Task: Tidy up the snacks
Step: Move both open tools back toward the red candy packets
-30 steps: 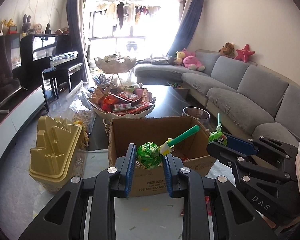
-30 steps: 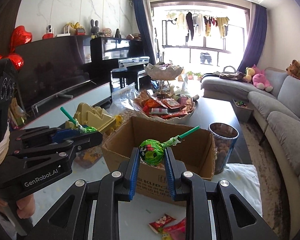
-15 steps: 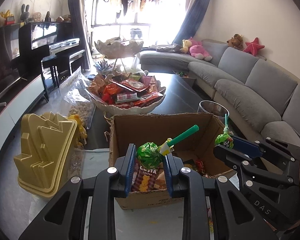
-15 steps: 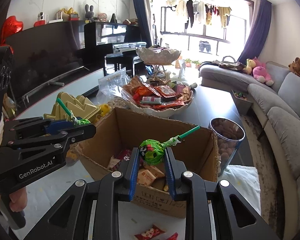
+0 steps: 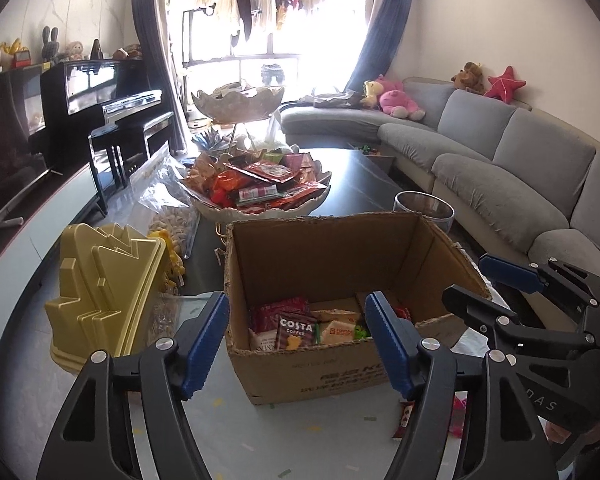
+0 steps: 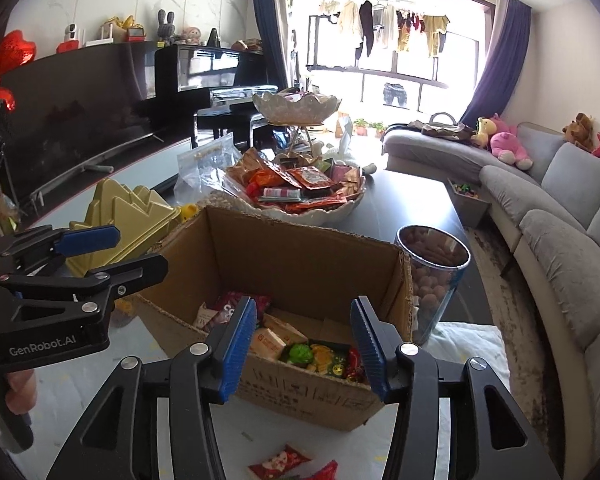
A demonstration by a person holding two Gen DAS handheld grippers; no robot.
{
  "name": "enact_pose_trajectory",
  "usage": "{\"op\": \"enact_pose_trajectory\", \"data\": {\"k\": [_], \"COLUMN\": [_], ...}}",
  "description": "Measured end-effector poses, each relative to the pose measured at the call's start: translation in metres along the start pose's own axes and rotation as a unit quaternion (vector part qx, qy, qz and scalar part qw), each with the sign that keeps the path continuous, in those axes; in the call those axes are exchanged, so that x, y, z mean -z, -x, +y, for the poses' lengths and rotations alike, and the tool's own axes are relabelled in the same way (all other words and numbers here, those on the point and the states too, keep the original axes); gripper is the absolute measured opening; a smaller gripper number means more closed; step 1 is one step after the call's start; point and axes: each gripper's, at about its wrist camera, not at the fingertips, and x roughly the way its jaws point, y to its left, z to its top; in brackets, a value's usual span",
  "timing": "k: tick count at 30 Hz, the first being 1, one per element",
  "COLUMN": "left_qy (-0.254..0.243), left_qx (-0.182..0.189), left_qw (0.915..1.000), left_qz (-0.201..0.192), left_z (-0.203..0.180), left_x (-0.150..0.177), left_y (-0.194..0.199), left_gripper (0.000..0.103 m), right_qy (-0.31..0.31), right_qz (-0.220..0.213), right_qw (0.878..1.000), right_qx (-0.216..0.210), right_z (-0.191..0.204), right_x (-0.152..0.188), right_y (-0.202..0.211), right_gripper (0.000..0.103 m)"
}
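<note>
Here, from the left wrist, the left gripper (image 5: 296, 338) is spreading, nothing between its blue pads, over the open brown cardboard box (image 5: 340, 256) of packets. From the right wrist, the right gripper (image 6: 302, 344) likewise opens empty; a green lolly (image 6: 300, 354), seemingly, lies inside.

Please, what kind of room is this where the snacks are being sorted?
Most likely a home living room. A long grey sofa with plush toys curves along one wall, a black piano stands opposite, and laundry hangs by the big window. The cardboard box sits on a low table.
</note>
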Motion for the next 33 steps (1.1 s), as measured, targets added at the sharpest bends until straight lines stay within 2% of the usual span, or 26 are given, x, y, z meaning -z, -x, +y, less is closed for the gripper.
{"op": "enact_pose_trajectory", "data": {"k": [7, 15, 23, 33], "left_qy": [-0.018, -0.026, -0.041, -0.06], "left_qx": [0.005, 0.008, 0.007, 0.012], "left_qw": [0.9997, 0.9996, 0.9987, 0.9962], "left_qz": [-0.012, 0.004, 0.028, 0.063], "left_z": [-0.02, -0.038, -0.052, -0.066], "left_x": [0.015, 0.042, 0.068, 0.092], "left_y": [0.023, 0.033, 0.027, 0.007], "left_gripper": [0.078, 0.079, 0.079, 0.079], "right_qy": [0.007, 0.016, 0.008, 0.014], "right_qz": [-0.014, -0.01, 0.016, 0.069], "right_qw": [1.0, 1.0, 1.0, 0.997], "right_qx": [0.006, 0.002, -0.009, -0.015], "right_z": [-0.005, -0.009, -0.017, -0.019], "right_x": [0.019, 0.044, 0.074, 0.11], "right_y": [0.031, 0.051, 0.051, 0.034], "right_gripper": [0.055, 0.055, 0.055, 0.055]}}
